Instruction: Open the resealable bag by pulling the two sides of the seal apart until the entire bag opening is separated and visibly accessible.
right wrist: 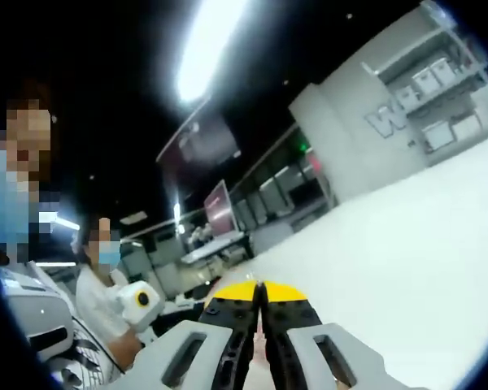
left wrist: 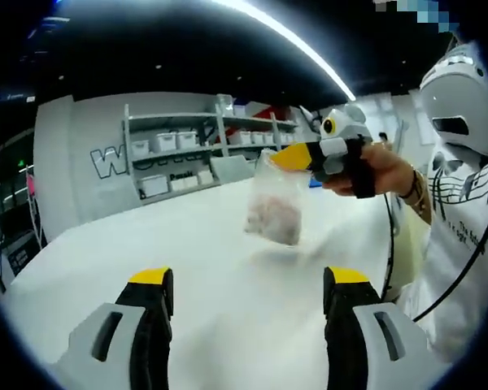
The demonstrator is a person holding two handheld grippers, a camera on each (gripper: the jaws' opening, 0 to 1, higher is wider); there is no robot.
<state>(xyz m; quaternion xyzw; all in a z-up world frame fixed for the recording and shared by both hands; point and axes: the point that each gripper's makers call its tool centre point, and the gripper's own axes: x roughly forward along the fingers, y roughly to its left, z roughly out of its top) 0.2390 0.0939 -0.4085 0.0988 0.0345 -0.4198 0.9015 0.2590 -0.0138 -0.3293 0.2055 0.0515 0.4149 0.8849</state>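
Observation:
In the left gripper view, a clear resealable bag (left wrist: pixel 275 207) with pinkish contents at its bottom hangs above the white table (left wrist: pixel 187 244). My right gripper (left wrist: pixel 297 157), with yellow tips, comes in from the right and is shut on the bag's top edge, a hand behind it. My left gripper (left wrist: pixel 248 284) stands open near the bottom of that view, short of the bag and touching nothing. In the right gripper view, the right gripper (right wrist: pixel 260 296) has its yellow-tipped jaws pressed together. The bag itself is hidden below them there.
Shelves with white bins (left wrist: pixel 187 150) stand against the far wall beyond the table. The person's torso in a printed white shirt (left wrist: pixel 464 211) is at the right. In the right gripper view another person (right wrist: pixel 106 284) holds a white device at the lower left.

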